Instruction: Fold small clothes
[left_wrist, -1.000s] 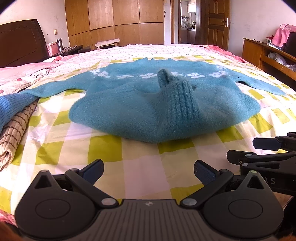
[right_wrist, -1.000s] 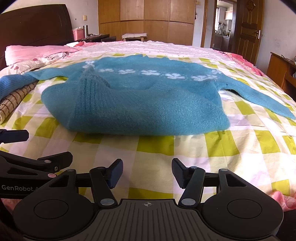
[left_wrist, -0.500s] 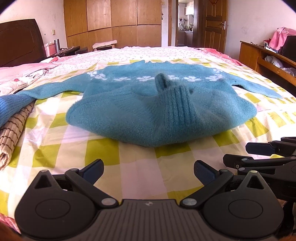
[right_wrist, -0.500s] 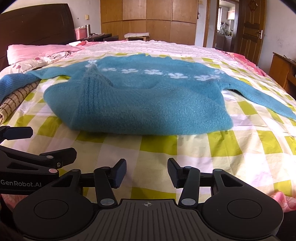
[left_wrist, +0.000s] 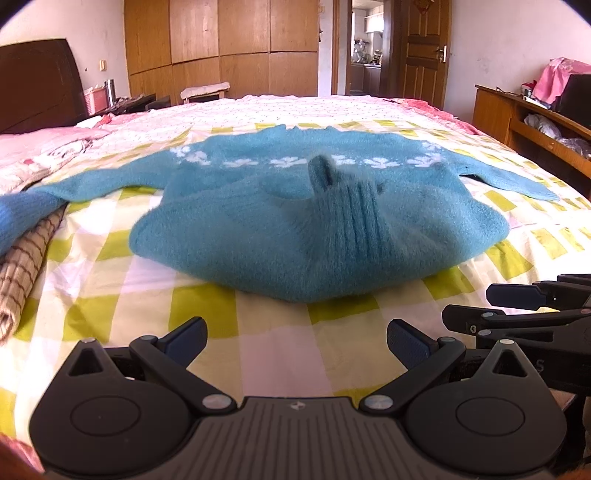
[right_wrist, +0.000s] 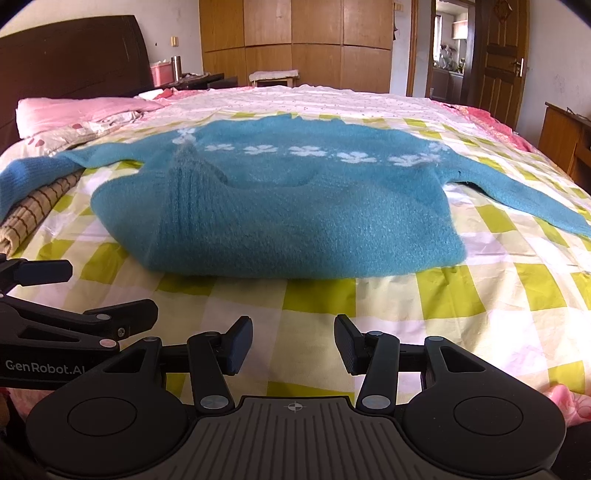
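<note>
A fuzzy teal sweater (left_wrist: 295, 229) with a band of white flowers lies on the bed, its near part folded over into a thick roll, both sleeves spread to the sides. It also shows in the right wrist view (right_wrist: 295, 214). My left gripper (left_wrist: 295, 341) is open and empty, just short of the sweater's near edge. My right gripper (right_wrist: 293, 345) is open and empty, also short of that edge. Each gripper shows at the side of the other's view: the right one (left_wrist: 524, 306) and the left one (right_wrist: 74, 310).
The bed has a yellow-and-white checked sheet (left_wrist: 221, 332). A brown plaid cloth (left_wrist: 26, 266) and a blue knit piece (left_wrist: 22, 206) lie at the left. Pink bedding (right_wrist: 74, 110) and a dark headboard (right_wrist: 74, 55) are far left. A wooden cabinet (left_wrist: 535, 118) stands at the right.
Both grippers have drawn back a little from the sweater and risen slightly. The right gripper's jaws have narrowed a little. The sweater has not moved.
</note>
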